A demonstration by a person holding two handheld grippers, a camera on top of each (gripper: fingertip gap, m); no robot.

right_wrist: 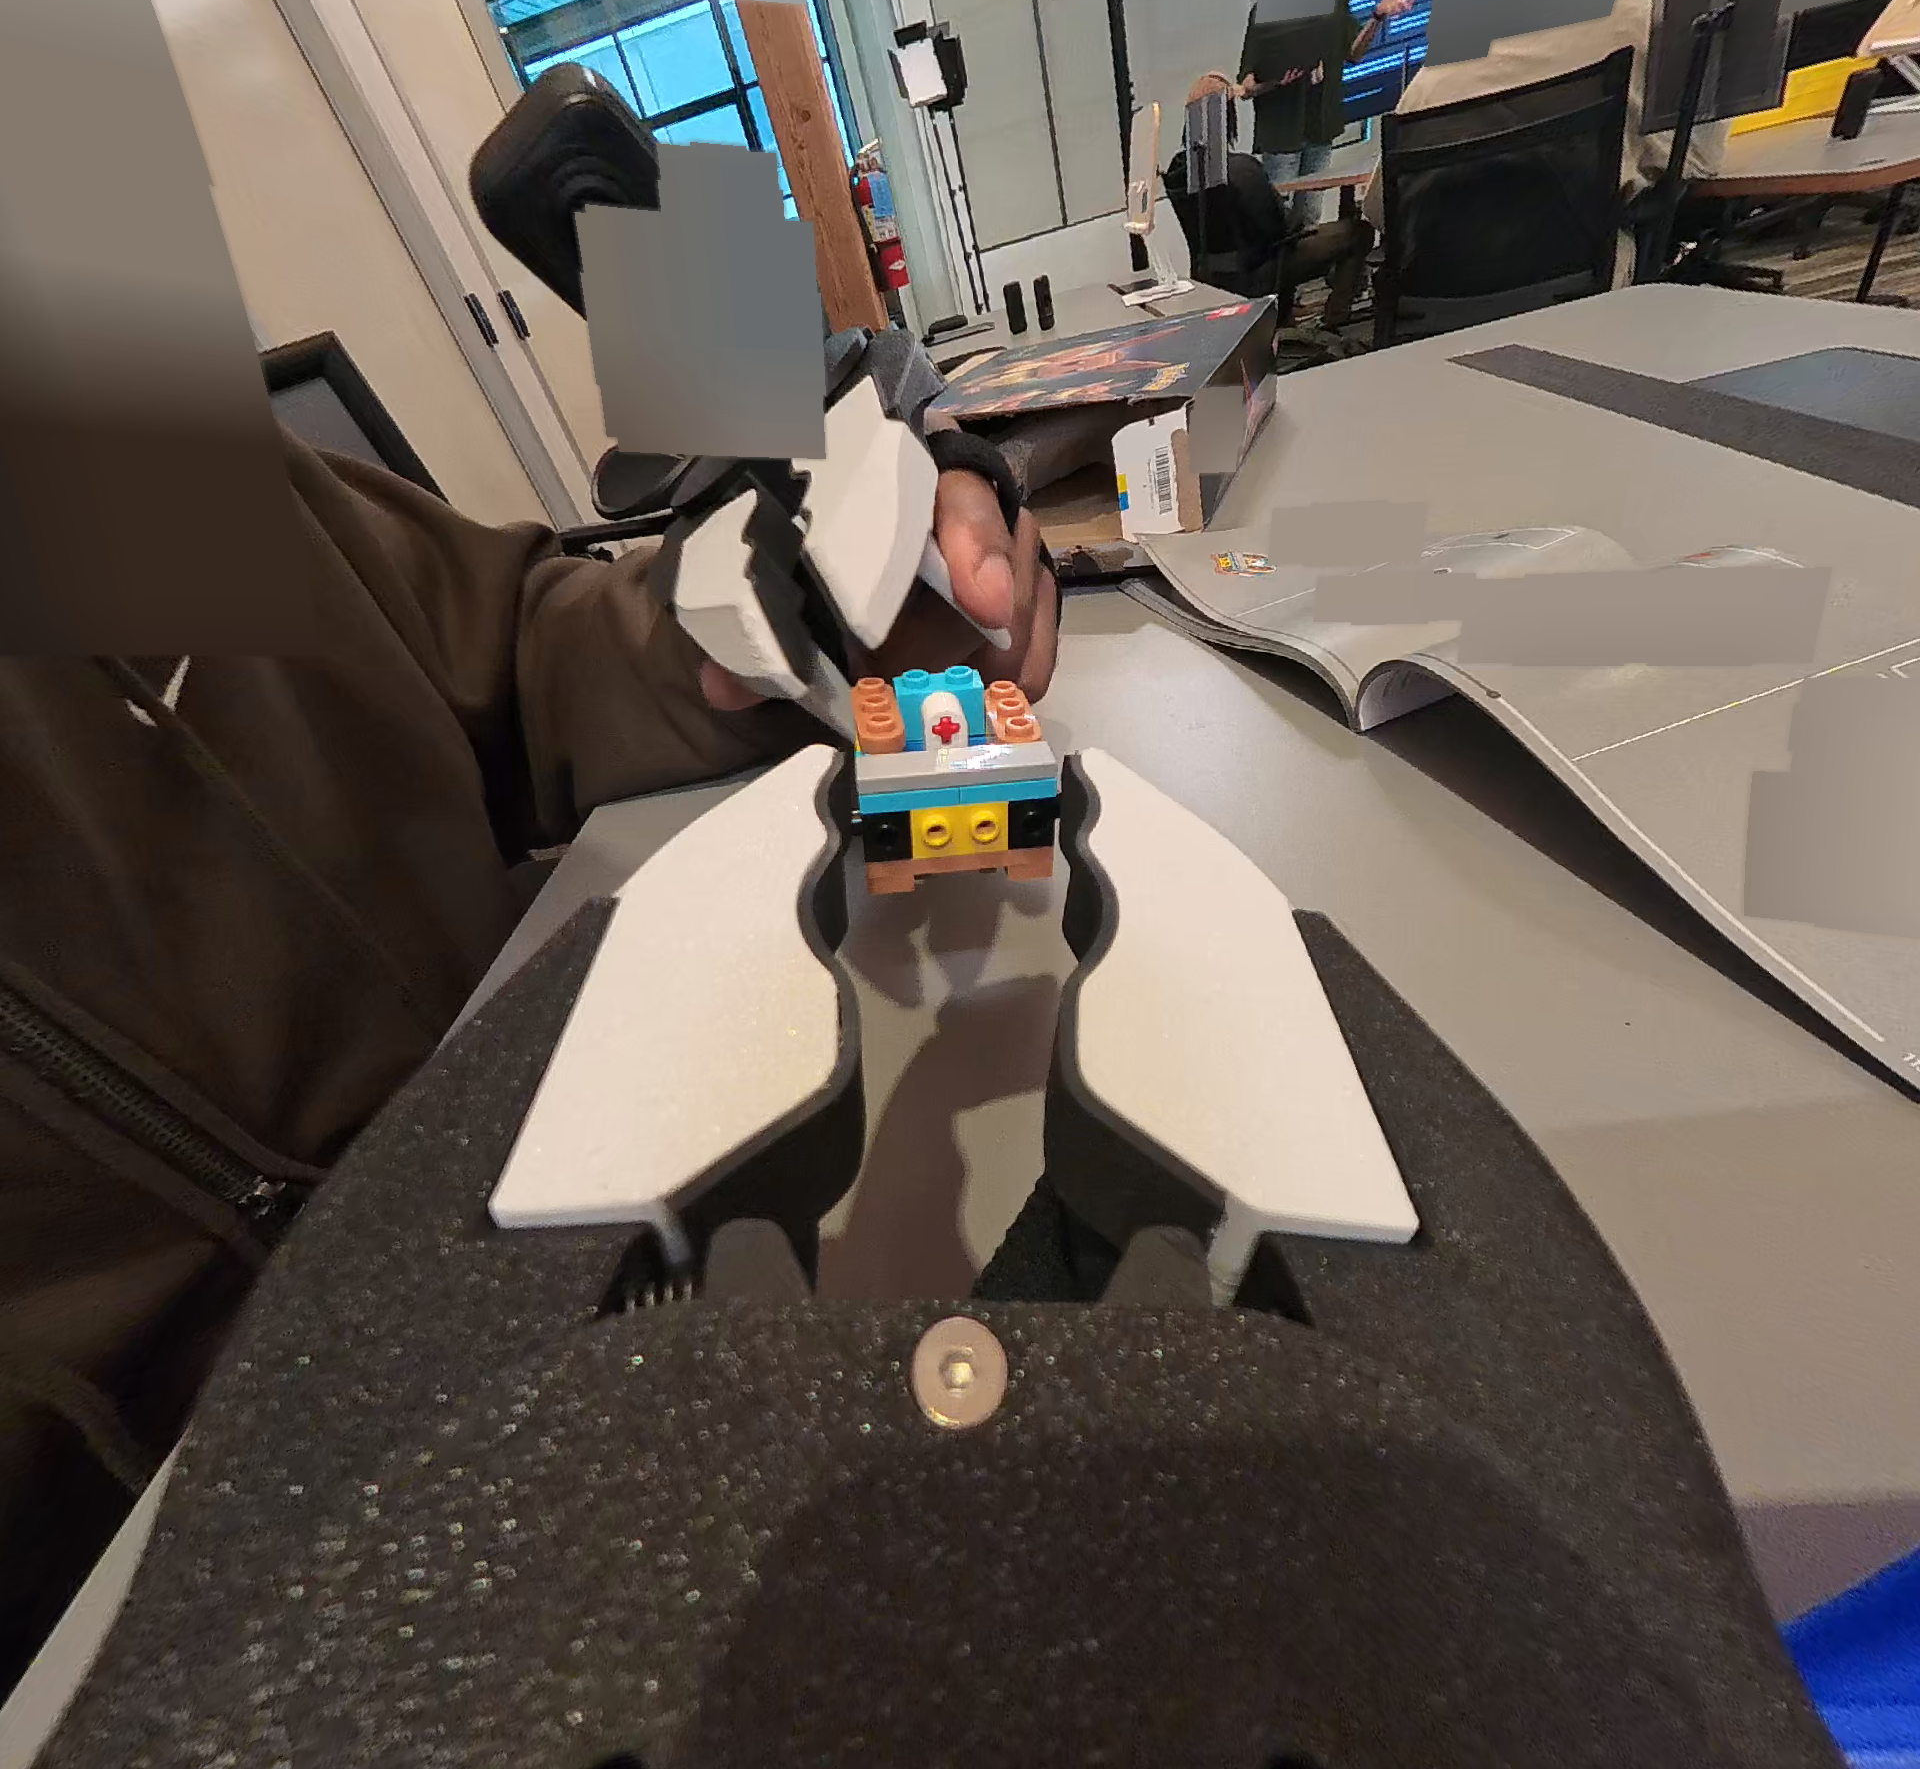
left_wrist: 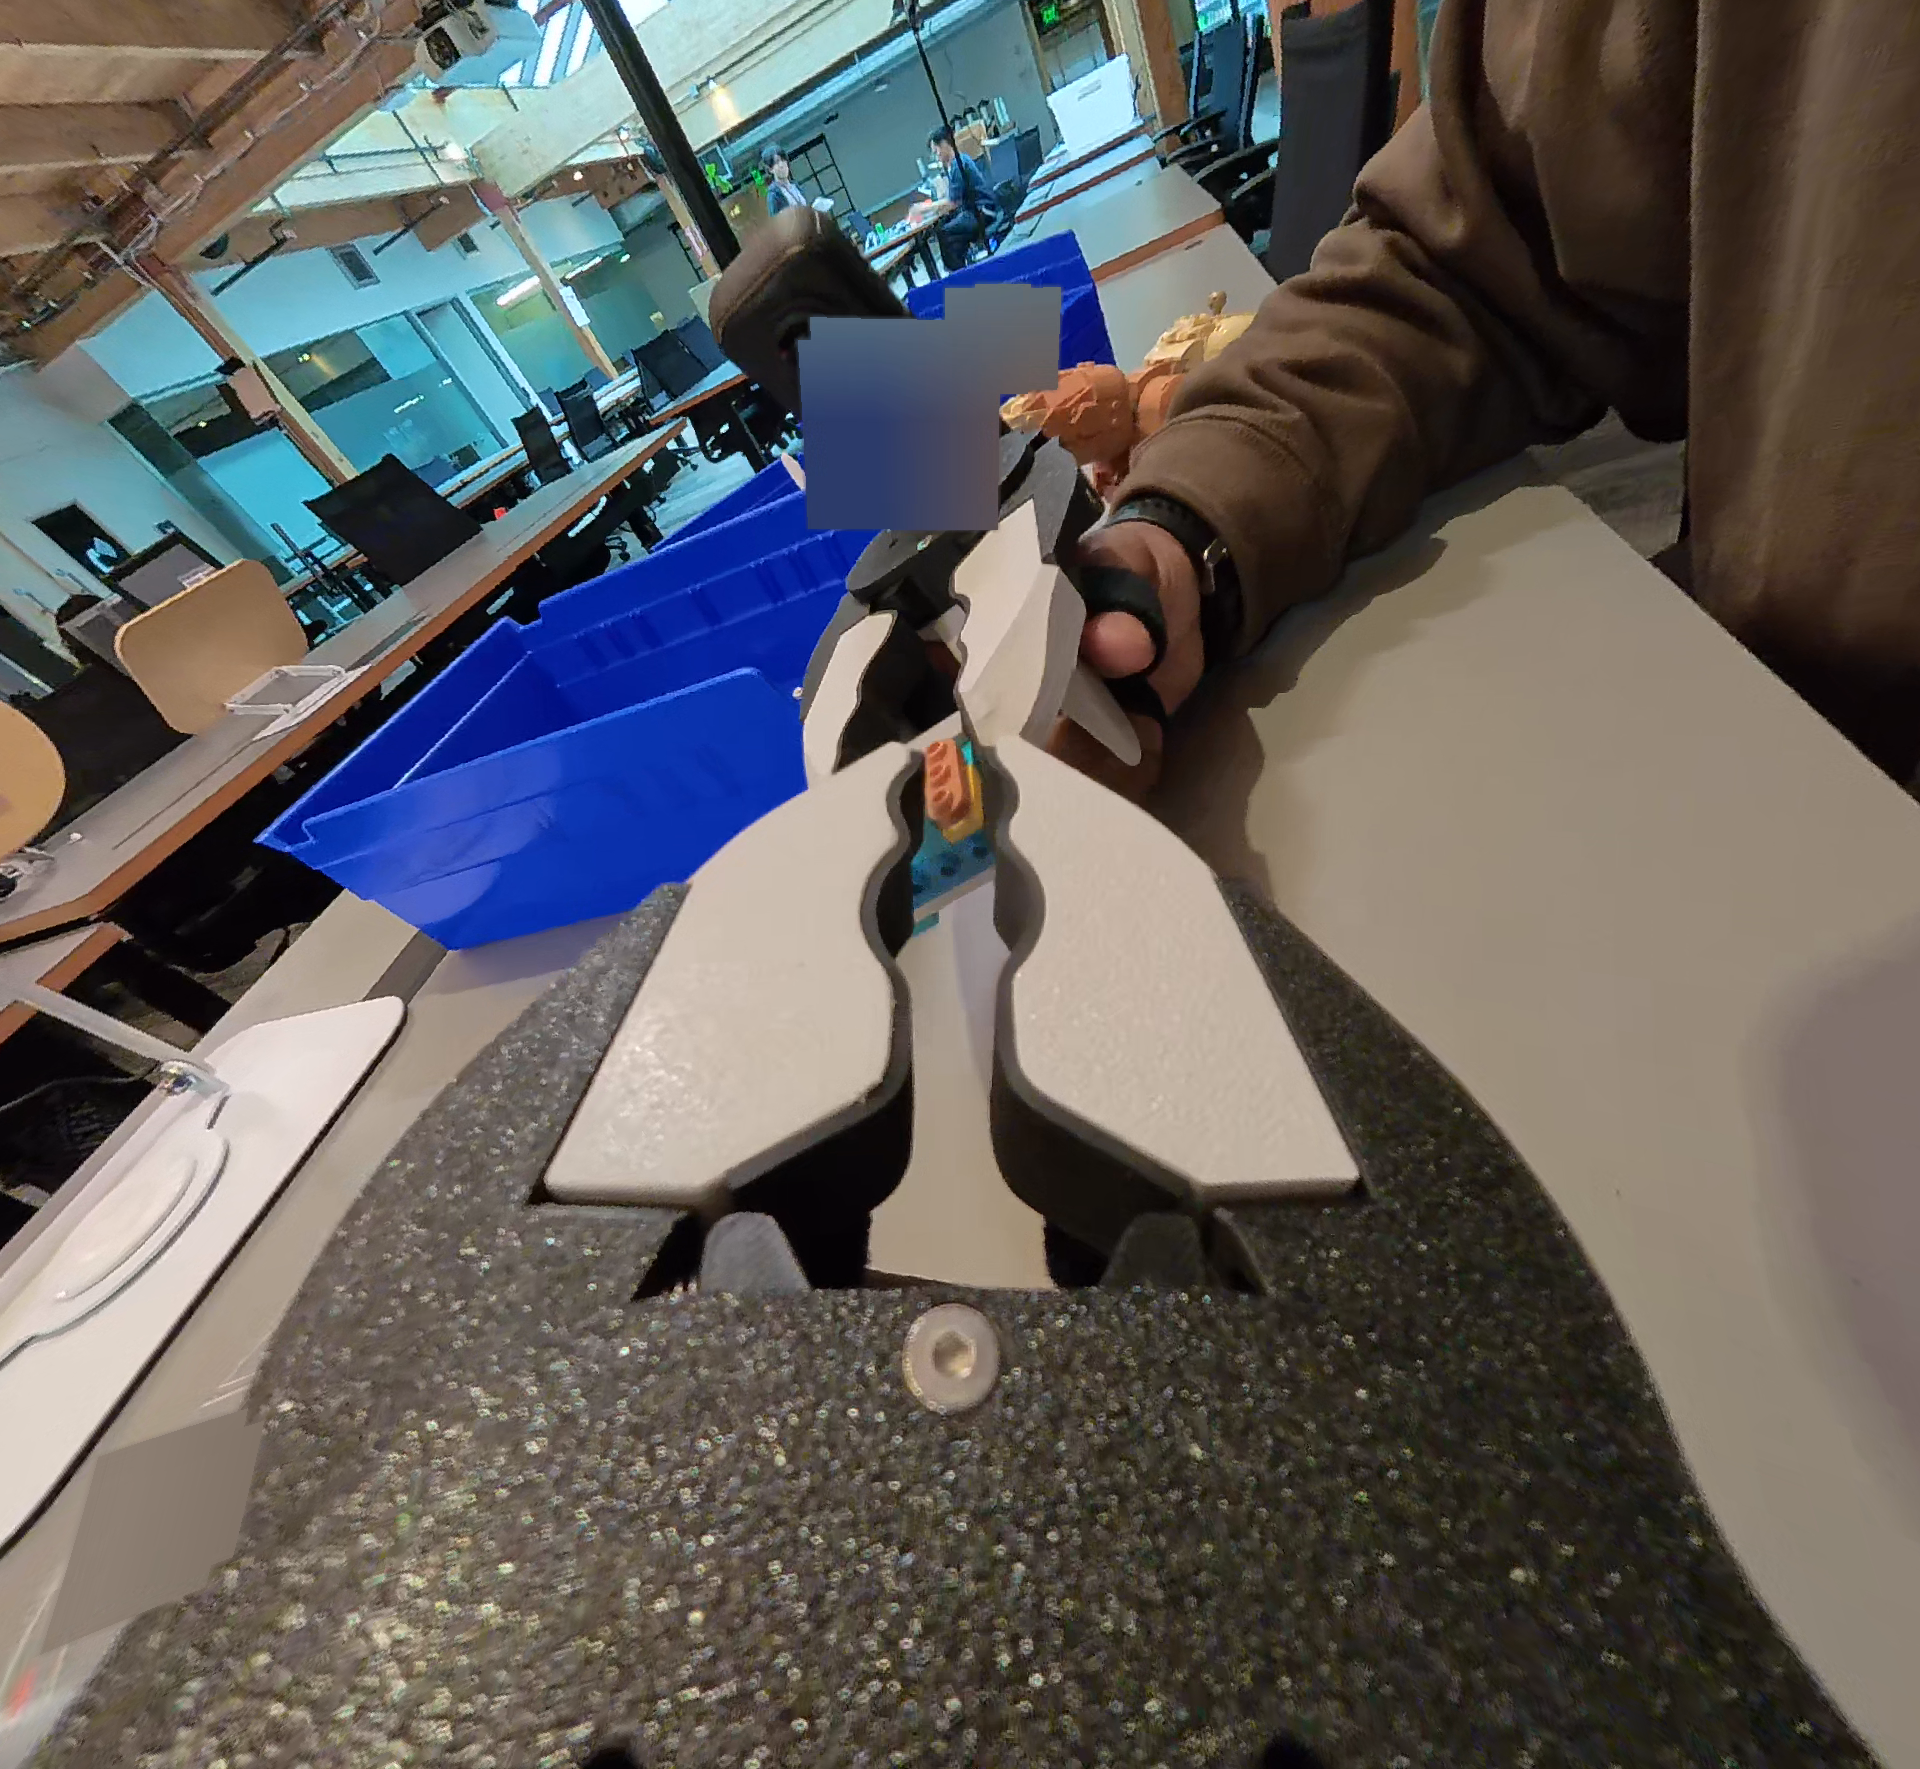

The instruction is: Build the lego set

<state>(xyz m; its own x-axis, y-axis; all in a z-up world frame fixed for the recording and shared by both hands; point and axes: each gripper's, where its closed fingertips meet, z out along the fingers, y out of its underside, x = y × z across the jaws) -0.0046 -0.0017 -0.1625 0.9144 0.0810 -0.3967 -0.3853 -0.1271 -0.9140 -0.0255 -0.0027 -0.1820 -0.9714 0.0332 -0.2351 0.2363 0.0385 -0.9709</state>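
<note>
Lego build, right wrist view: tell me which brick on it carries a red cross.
The small white brick at top centre of the lego build. It sits between the two orange studded bricks, just below the blue one.

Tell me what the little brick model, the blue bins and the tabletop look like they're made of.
Brick model: glossy moulded plastic, studs catching light. Blue bins: shiny rigid plastic, with ribbed walls and reflections. Tabletop: smooth matte grey, probably laminate; the core isn't visible.

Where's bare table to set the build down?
Bare table between the right tongs and the open booklet. Crowded elsewhere: blue bins on the far side, the box behind the Lego build.
</note>
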